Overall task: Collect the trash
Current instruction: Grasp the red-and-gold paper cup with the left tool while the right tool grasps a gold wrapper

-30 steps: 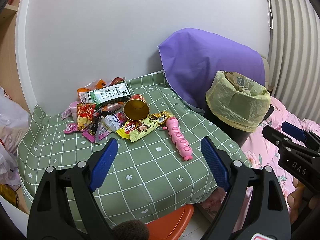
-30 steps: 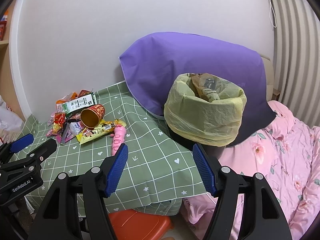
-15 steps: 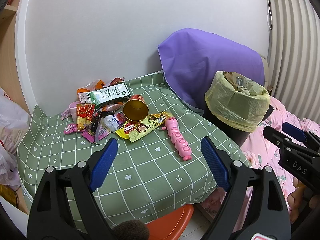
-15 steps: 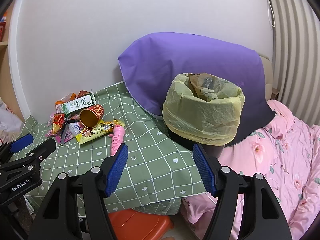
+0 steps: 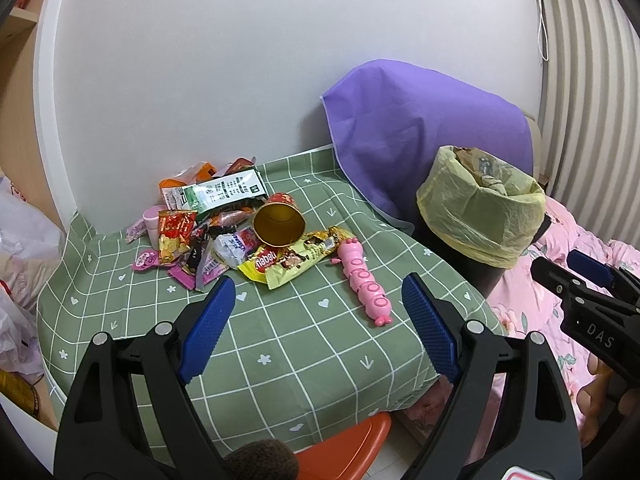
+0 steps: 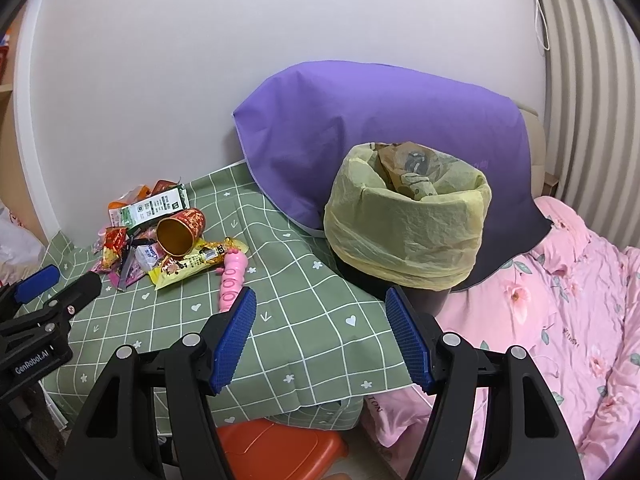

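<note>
Both grippers empty: my left gripper (image 5: 316,312) spread wide over the near half of the green checked table (image 5: 312,352), my right gripper (image 6: 320,332) just as wide off the table's near corner

Trash pile (image 5: 208,220) sits at the table's 11 o'clock against the wall; bin with yellow liner (image 6: 408,228) at its 3 o'clock, already part full

Handling guess:
- wrappers: light, thin, crinkly, probably slick. Pinch a flat sealed end or crumpled fold. Yellow snack wrapper (image 5: 296,260) lies nearest, its loose end toward 6 o'clock
- gold-lined paper cup (image 5: 280,224) on its side, mouth facing me: light, crushes easily. One finger inside the rim, gentle squeeze
- pink caterpillar toy (image 5: 362,280) at 5 o'clock of the pile: looks like rigid plastic, smooth, may roll. Grip across the body mid-length. Not sure it counts as trash
</note>
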